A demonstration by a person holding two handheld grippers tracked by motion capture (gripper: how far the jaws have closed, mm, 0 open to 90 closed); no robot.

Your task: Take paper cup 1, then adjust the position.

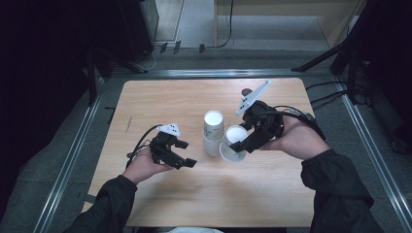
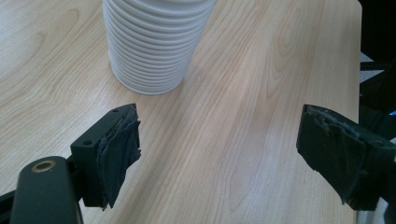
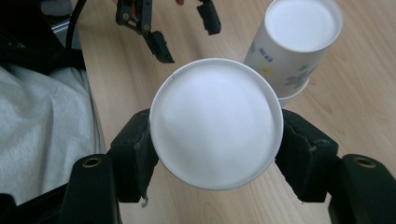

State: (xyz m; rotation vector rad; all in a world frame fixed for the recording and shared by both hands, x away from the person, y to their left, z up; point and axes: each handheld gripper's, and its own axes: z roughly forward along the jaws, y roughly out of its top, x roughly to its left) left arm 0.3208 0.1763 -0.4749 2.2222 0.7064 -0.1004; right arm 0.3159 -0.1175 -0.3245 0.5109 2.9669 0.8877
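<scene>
Clamping a single paper cup (image 3: 216, 122) between its jaws, the right gripper (image 1: 243, 144) holds it just beside the cup stack (image 1: 213, 132). The left gripper (image 2: 219, 154), jaws apart and apparently empty, faces that stack across the surface (image 1: 160, 102).

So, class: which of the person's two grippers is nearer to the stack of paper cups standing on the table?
Right. The right gripper, shut on a single cup, sits just beside the stack of paper cups. The left gripper hangs open, apart from the stack on its other side.
</scene>
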